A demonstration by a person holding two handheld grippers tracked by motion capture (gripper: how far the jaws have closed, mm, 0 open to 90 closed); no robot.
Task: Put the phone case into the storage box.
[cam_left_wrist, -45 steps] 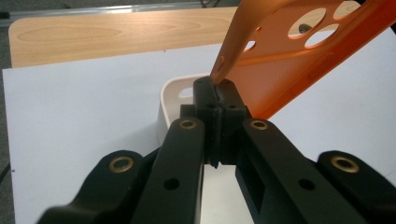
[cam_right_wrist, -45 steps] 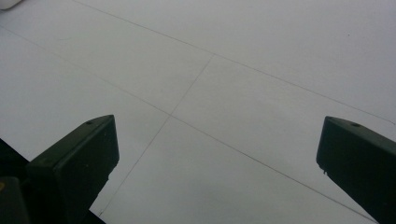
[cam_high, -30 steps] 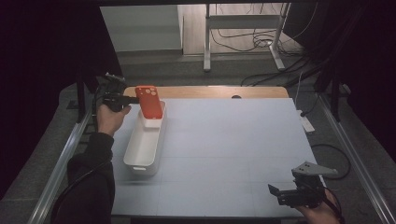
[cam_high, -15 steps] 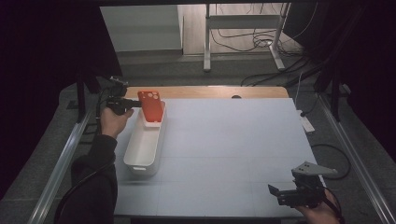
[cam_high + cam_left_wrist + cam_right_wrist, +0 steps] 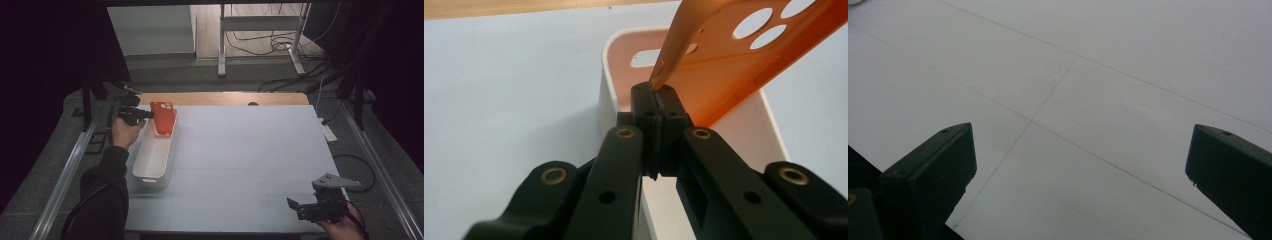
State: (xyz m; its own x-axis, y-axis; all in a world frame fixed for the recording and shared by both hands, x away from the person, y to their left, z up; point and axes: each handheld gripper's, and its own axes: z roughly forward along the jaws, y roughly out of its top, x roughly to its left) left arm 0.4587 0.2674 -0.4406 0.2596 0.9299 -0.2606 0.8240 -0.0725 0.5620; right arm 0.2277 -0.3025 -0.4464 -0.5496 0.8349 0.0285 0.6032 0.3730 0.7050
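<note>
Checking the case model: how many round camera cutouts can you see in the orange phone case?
3 visible in the left gripper view on the orange phone case: one at the frame's top edge, two just below-left. The top edge crops the case, so more may be hidden. An oblong slot sits apart, lower left.

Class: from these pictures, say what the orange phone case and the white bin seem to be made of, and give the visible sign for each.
Phone case: probably soft, slightly see-through plastic or silicone; light glows through its thin orange wall, the finish is matte, and the holes are cleanly cut.
Bin: likely rigid moulded plastic; plain white, smooth, faintly glossy, with rounded corners and a handle slot.
</note>
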